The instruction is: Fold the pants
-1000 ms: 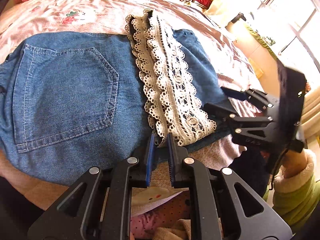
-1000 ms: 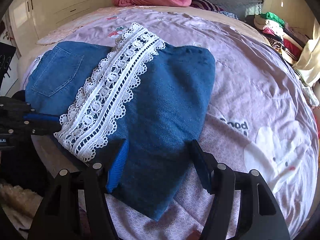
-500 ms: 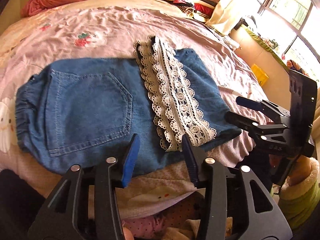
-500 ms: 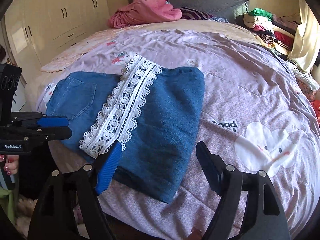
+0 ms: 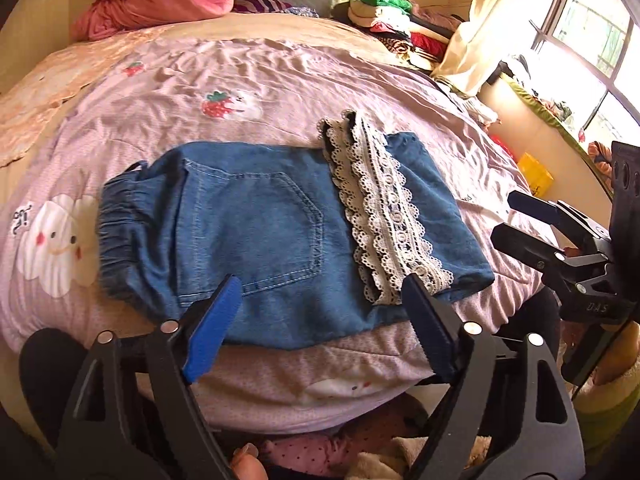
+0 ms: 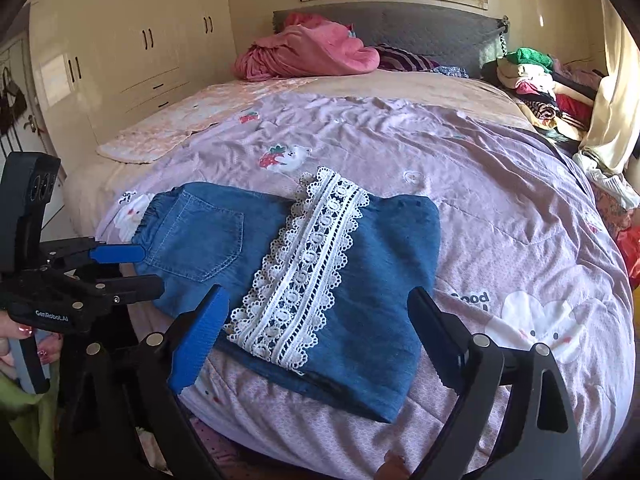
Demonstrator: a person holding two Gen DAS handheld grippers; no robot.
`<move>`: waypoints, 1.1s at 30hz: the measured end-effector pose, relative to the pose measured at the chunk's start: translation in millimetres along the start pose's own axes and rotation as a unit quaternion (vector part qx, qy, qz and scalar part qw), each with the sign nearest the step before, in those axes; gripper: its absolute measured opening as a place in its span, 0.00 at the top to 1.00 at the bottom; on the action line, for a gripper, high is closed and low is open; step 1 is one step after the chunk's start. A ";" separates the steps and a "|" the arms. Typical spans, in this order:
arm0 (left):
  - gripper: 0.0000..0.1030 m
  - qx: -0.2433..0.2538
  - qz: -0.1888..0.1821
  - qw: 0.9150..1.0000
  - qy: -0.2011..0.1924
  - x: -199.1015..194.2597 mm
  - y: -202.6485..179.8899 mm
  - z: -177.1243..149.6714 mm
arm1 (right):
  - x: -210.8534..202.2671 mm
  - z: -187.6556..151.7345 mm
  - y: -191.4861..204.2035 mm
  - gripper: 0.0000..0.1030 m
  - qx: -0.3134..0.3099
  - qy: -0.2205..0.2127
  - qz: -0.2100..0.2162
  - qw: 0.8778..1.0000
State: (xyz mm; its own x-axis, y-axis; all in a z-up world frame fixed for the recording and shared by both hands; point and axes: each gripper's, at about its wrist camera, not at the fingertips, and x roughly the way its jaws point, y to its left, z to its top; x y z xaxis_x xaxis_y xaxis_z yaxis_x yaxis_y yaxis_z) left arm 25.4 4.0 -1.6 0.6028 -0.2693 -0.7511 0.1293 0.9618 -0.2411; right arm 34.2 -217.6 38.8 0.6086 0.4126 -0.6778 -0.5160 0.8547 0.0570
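Note:
Blue denim pants (image 5: 256, 236) (image 6: 384, 280) lie folded on the pink bedspread (image 5: 248, 72) near its front edge. A white lace band (image 5: 384, 208) (image 6: 308, 272) runs across the top fold, and a back pocket (image 5: 260, 224) faces up. My left gripper (image 5: 324, 312) hovers above the near edge of the pants, its jaws opening, nothing between them. My right gripper (image 6: 316, 332) hangs over the lace end, jaws also opening and empty. Each gripper shows in the other's view, the right gripper (image 5: 532, 220) at the right edge and the left gripper (image 6: 120, 268) at the left.
A pink blanket (image 6: 308, 56) is heaped by the grey headboard (image 6: 420, 28). Folded clothes (image 6: 536, 80) are stacked at the bed's far right corner. White wardrobes (image 6: 132, 52) line the left wall. A window (image 5: 592, 40) and a yellow box (image 5: 534, 174) are on the right.
The left gripper let go of the lace hem and opened wide. The right gripper opened further. Both pulled back and up from the pants, which stay flat on the bed.

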 end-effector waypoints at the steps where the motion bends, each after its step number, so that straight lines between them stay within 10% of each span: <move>1: 0.24 -0.001 0.001 1.000 -0.002 -1.5 2.2 -0.2 | 0.2 1.8 2.1 0.11 -0.001 -0.001 -0.001 1.000; 8: 0.10 -0.010 0.023 0.999 -0.019 -11.0 20.0 -2.0 | 6.8 15.8 18.5 0.08 -0.015 0.000 -0.004 1.000; 33: 0.10 -0.131 0.070 0.989 -0.014 -16.3 127.8 -18.3 | 86.9 91.4 86.4 0.05 -0.090 0.036 0.072 0.993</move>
State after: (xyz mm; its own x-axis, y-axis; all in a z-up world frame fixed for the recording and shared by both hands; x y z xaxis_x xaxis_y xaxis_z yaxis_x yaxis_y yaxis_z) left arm 17.7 130.4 -31.5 0.6231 -0.1301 -0.7713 -0.1620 0.9432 -0.2900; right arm 97.6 -79.1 51.8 0.4798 0.4968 -0.7232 -0.6977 0.7158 0.0288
